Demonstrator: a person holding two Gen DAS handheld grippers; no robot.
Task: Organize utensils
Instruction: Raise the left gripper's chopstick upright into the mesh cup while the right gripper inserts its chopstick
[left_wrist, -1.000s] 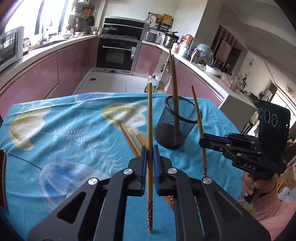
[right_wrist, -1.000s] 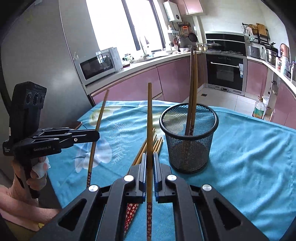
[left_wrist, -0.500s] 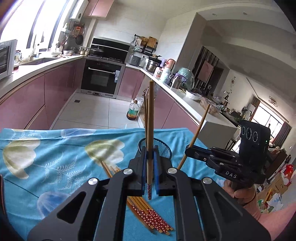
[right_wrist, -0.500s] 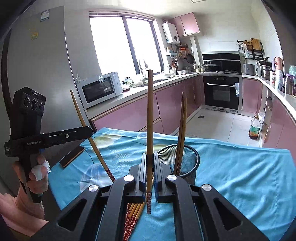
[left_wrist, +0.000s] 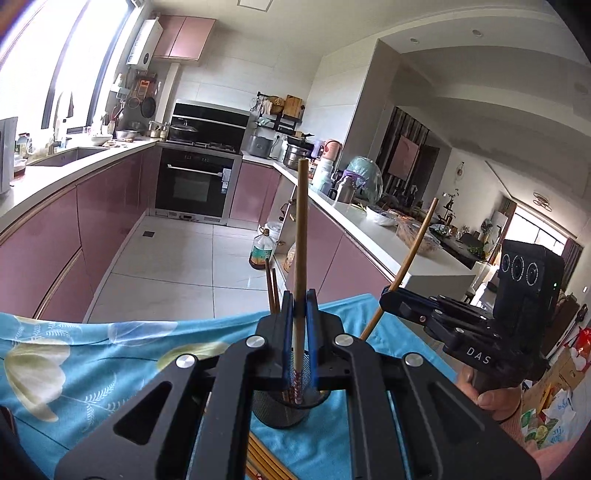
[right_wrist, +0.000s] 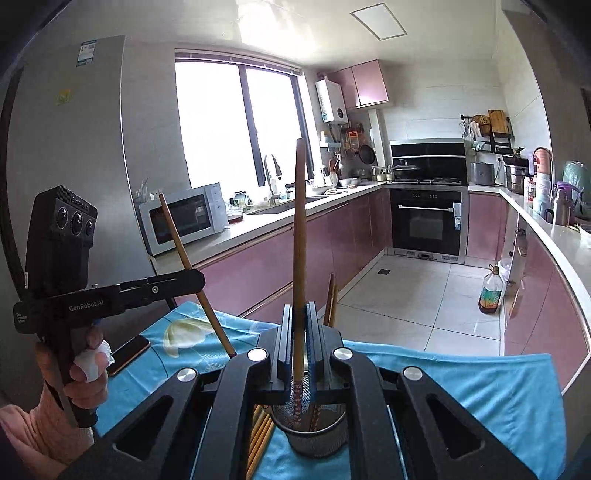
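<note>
Both grippers, left (left_wrist: 299, 332) and right (right_wrist: 300, 343), clamped on upright wooden chopsticks (left_wrist: 300, 258) over black mesh cup (left_wrist: 291, 410); tilted release risks clipping rim, tipping it.

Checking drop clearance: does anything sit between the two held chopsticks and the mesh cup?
Nothing visible blocks it. The left gripper and right gripper each clamp one chopstick upright above the mesh cup. Two chopsticks already in the cup lean off to one side, leaving most of the mouth free.
</note>
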